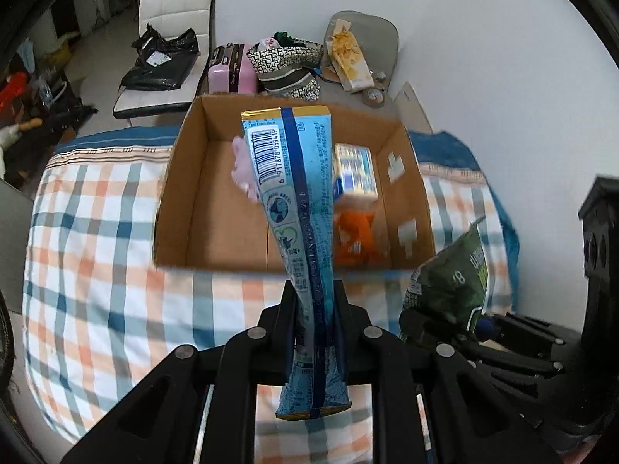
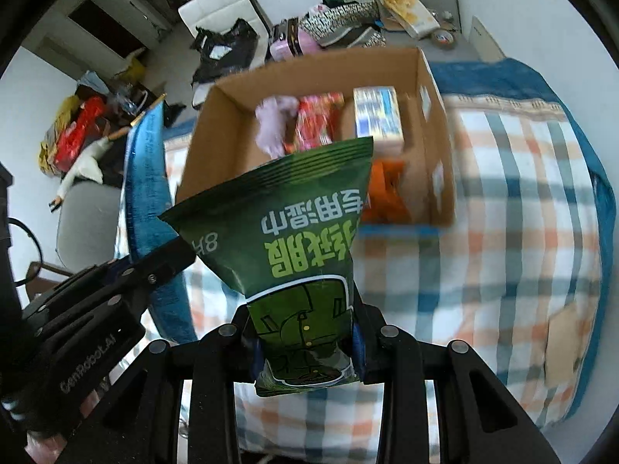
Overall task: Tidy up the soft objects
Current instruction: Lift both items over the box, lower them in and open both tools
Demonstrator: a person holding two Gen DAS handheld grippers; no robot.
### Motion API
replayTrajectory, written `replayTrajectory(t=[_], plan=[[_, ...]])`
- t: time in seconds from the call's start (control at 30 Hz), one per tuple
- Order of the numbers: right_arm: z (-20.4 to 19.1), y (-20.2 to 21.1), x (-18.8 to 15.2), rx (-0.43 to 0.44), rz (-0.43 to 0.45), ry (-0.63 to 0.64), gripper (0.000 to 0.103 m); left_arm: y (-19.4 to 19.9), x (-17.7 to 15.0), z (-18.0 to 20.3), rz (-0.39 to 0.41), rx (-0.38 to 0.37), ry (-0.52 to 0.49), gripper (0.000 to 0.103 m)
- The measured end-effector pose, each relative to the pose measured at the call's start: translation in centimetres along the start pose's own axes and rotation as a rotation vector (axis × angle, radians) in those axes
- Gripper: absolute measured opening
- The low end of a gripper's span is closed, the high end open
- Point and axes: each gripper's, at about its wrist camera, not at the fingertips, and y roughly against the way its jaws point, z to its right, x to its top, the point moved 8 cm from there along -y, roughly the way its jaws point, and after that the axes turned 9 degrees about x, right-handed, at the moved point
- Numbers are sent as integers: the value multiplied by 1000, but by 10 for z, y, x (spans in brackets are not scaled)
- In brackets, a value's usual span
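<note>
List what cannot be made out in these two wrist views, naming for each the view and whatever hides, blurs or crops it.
- Left wrist view: the blue packet in the left gripper hides the middle of the cardboard box; its small print is blurred.
- Left wrist view: the orange item is motion-blurred, unidentifiable.
- Right wrist view: the green pouch in the right gripper covers the box's near wall and floor.
- Right wrist view: the red packet is blurred, unreadable.

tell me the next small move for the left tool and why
Probably carry the left tool forward over the cardboard box and open there. It is shut on the blue packet, the box floor at left looks bare, and the right tool holds a green packet alongside.
</note>
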Motion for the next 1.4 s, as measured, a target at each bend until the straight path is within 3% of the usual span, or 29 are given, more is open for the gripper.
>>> replayTrajectory(t=[0.17,0.4,0.67,0.87,1.0,1.1,1.17,1.33,1.4], plan=[[4,-26,48,-17,8,-20,36,-33,43,-18,-76,-33,49,14],[20,-91,94,-11,-64,-92,36,-102,74,-36,-228,-46,90,14],[37,-164,108,-30,-154,-136,36,-168,71,-41,-392,-72,111,14],[40,-199,109,-52,-213,-122,36,-189,62,-46,-443,-60,118,16],[40,-214,107,-59,-248,-107,38,-192,56,-50,-451,2,97,20],[41,-218,106,-82,-253,-90,44,-189,56,-51,-439,21,96,26],[41,-218,105,-87,-250,-84,61,-184,56,-51,-422,39,79,30],[44,-207,104,-125,-217,-67,79,-163,55,-51,-351,105,39,42],[46,-201,102,-150,-205,-55,86,-153,53,-51,-318,130,24,55]])
